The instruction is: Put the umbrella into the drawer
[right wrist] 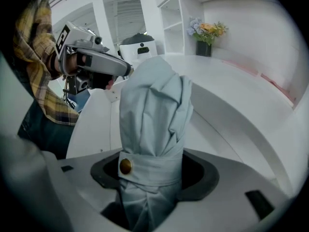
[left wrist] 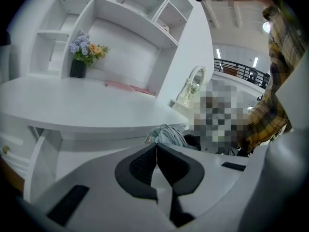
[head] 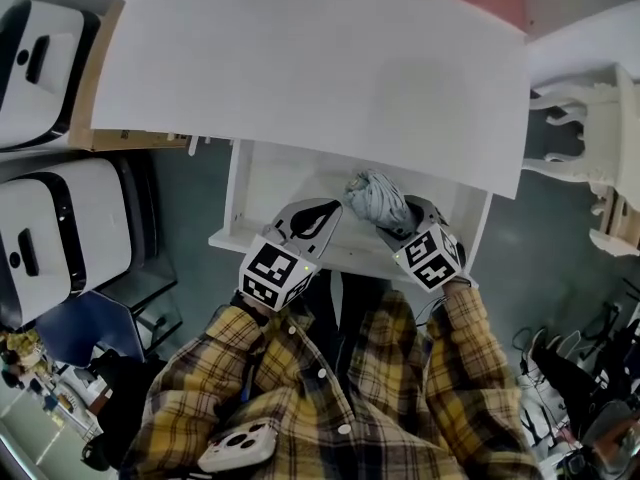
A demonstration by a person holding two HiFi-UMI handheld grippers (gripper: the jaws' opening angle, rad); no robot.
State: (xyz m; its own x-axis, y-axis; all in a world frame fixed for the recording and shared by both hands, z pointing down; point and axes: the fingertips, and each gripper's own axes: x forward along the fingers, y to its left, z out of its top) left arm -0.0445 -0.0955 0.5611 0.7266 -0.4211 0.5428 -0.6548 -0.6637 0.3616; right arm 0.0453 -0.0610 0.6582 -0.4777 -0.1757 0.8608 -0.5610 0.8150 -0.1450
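Observation:
A folded pale-blue umbrella (right wrist: 152, 124), strapped with a brass-snap band, stands upright between my right gripper (right wrist: 152, 170) jaws, which are shut on it. From the head view the umbrella (head: 375, 196) hangs over the open white drawer (head: 236, 183) under the desk top, with the right gripper (head: 388, 214) gripping it from the near side. My left gripper (head: 333, 208) hovers just left of the umbrella, over the drawer's front. In the left gripper view its jaws (left wrist: 156, 164) meet with nothing between them, and the umbrella (left wrist: 167, 134) shows just beyond.
The white desk top (head: 320, 68) overhangs the back of the drawer. On the desk stand a flower pot (left wrist: 81, 57) and pink books (left wrist: 130, 87). White appliances (head: 60, 228) sit on the floor at left, a white chair (head: 590, 128) at right.

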